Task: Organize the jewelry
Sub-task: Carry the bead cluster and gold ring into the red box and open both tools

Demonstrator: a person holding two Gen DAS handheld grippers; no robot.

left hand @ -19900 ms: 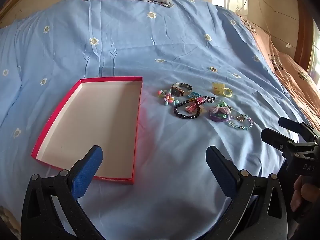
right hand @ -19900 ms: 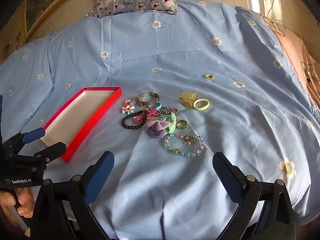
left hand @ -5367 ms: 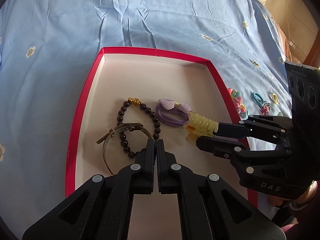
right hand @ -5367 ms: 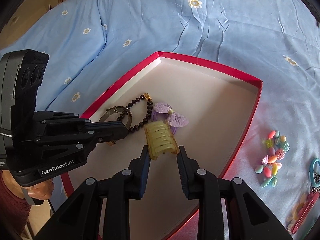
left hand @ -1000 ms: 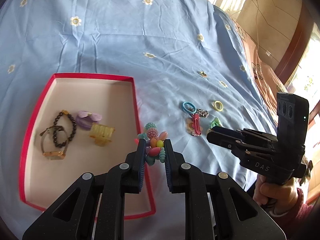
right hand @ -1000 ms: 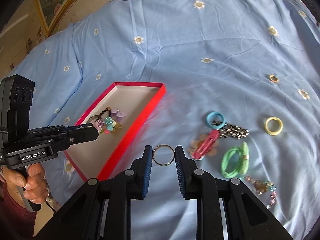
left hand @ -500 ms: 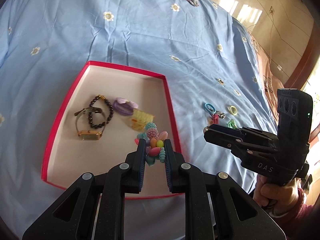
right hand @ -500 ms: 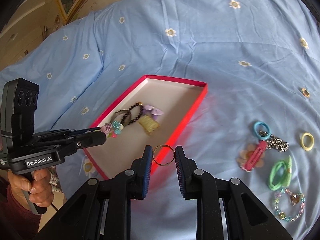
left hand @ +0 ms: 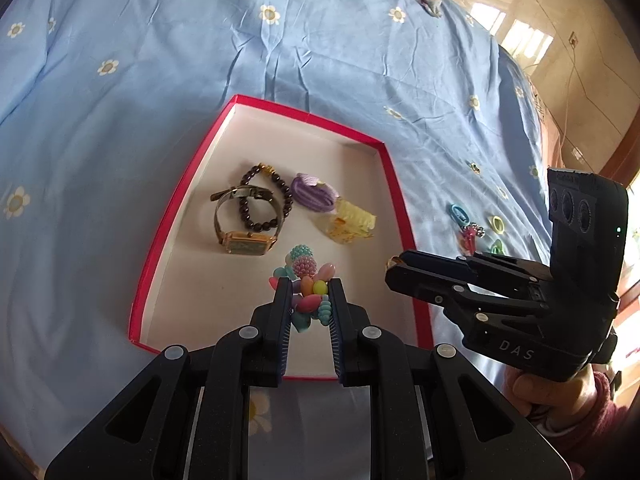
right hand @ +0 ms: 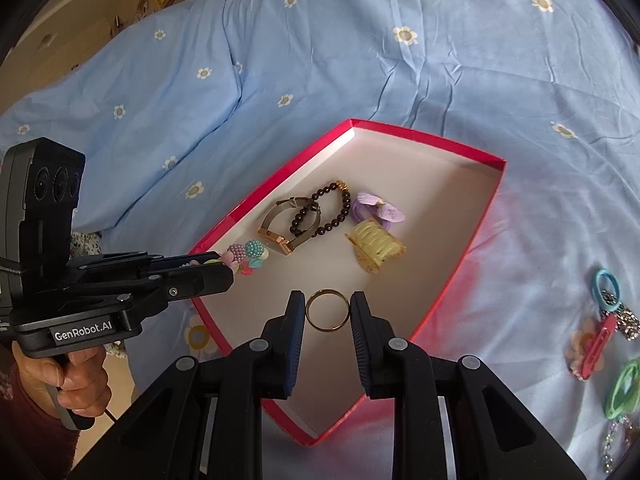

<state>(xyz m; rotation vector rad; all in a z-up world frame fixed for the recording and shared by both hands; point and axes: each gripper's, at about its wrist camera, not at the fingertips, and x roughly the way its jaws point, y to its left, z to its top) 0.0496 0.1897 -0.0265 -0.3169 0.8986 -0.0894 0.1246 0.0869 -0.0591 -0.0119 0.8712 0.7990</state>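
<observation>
Both tilted down over red box (right hand: 486, 216), left gripper (left hand: 309, 298) fingers pinching bead cluster (left hand: 306, 280), right gripper (right hand: 328, 314) fingers clamping gold ring (right hand: 327, 310)

"GenRobot.AI" on left claw (right hand: 224, 270), "DAS" on right claw (left hand: 394, 266)

The right gripper (right hand: 327, 312) pinches a gold ring (right hand: 327, 310) in its jaws above the red tray (right hand: 476, 236).

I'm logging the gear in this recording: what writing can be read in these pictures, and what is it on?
"DAS": on the side of the right tongs.
"GenRobot.AI": on the side of the left tongs.
The watch dial is too small to read.
</observation>
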